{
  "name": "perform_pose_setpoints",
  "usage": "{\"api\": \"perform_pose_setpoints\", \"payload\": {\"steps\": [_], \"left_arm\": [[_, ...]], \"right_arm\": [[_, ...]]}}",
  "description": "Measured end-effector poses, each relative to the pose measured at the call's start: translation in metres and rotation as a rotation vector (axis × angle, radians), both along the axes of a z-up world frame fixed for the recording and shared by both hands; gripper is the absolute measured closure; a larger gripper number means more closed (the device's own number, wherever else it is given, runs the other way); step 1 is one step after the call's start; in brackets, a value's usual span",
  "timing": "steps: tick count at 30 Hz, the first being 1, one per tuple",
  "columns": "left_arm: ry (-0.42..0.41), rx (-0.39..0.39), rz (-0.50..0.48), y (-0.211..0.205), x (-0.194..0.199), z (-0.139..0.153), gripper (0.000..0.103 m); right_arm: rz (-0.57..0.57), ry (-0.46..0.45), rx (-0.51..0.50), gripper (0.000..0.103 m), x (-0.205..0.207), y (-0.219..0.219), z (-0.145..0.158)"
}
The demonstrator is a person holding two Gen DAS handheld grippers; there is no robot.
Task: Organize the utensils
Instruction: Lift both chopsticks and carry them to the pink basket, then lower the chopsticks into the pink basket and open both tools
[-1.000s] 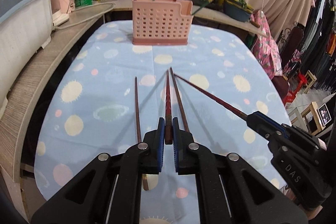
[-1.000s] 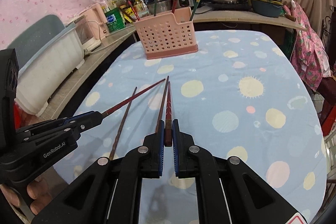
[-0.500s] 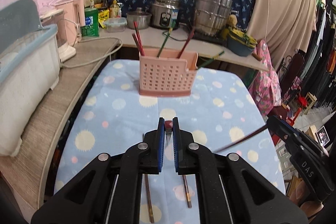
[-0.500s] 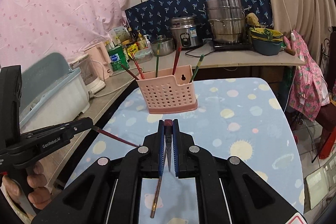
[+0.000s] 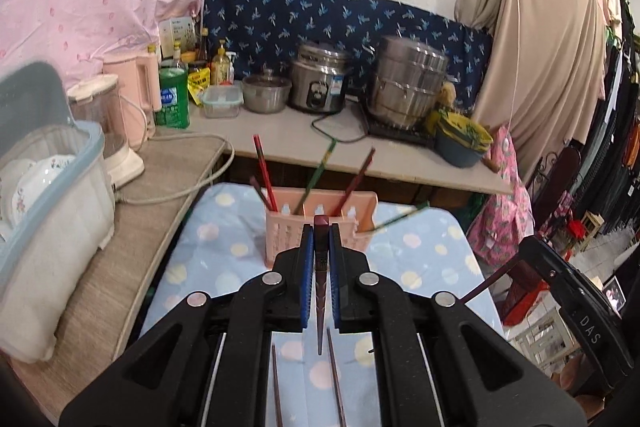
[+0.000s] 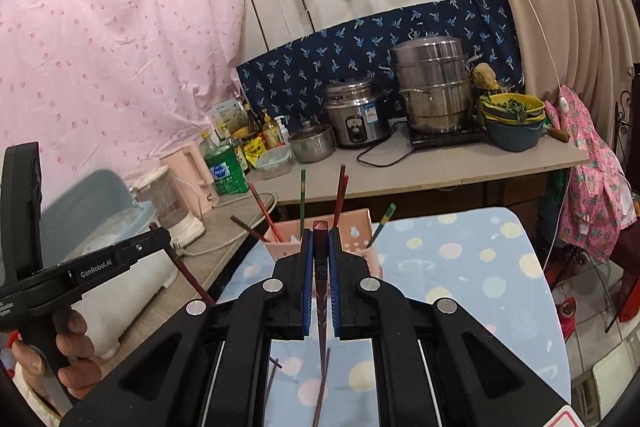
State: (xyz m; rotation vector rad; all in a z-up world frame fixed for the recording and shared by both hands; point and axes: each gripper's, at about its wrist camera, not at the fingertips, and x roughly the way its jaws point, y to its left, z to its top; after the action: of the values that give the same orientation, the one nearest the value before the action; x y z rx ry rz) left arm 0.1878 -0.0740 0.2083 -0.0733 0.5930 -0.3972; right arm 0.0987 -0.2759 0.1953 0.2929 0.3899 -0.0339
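A pink perforated utensil holder [image 5: 362, 217] stands at the far end of the table with several chopsticks upright in it; it also shows in the right wrist view [image 6: 356, 227]. My left gripper [image 5: 320, 233] is shut on a dark red chopstick [image 5: 320, 307], held high with its tip hanging down. My right gripper [image 6: 320, 235] is shut on another dark red chopstick [image 6: 322, 311], also raised with its tip down. Two chopsticks [image 5: 334, 367] lie on the table below the grippers.
The table has a blue dotted cloth [image 6: 480, 267]. A counter behind carries a rice cooker [image 5: 320, 83], steel pots [image 5: 412, 83], bottles and bowls. A white dish box [image 5: 40, 195] sits on the left ledge. Pink clothes hang at the right.
Both grippers have lifted and tipped up, each carrying its chopstick off the table. They have moved toward the pink holder. Two chopsticks stay on the cloth.
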Motion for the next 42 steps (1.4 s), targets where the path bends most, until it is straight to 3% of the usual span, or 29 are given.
{"api": "perform_pose_setpoints", "payload": {"steps": [10,15,19,26,31,37,39,41,42], "left_arm": [[-0.128,-0.009,0.052,-0.02,0.065,0.058,0.096],[-0.159,-0.021,0.075,-0.026,0.104,0.068,0.096],[-0.154,-0.009,0.093,-0.031,0.133,0.058,0.096],[-0.084,0.012,0.101,-0.03,0.17,0.012,0.096],[-0.037,0.018,0.1,-0.031,0.18,-0.012,0.096],[-0.016,0.03,0.099,-0.032,0.18,-0.023,0.095],[-0.018,0.047,0.104,-0.032,0.177,-0.024,0.09],[-0.01,0.049,0.116,-0.03,0.173,-0.026,0.069],[-0.012,0.046,0.125,-0.027,0.168,-0.027,0.064]], "right_arm": [[-0.039,-0.122,0.013,0.096,0.084,-0.018,0.06],[-0.042,-0.124,0.014,0.096,0.132,-0.023,0.068],[-0.041,-0.101,0.017,0.096,0.167,-0.026,0.057],[-0.02,-0.008,0.035,0.096,0.203,-0.025,0.008],[-0.013,0.052,0.028,0.096,0.218,-0.023,-0.023],[-0.02,0.078,0.018,0.093,0.221,-0.023,-0.034],[-0.025,0.073,0.003,0.09,0.214,-0.023,-0.032],[-0.025,0.068,0.006,0.084,0.206,-0.023,-0.03],[-0.027,0.064,0.008,0.082,0.202,-0.024,-0.029]]}}
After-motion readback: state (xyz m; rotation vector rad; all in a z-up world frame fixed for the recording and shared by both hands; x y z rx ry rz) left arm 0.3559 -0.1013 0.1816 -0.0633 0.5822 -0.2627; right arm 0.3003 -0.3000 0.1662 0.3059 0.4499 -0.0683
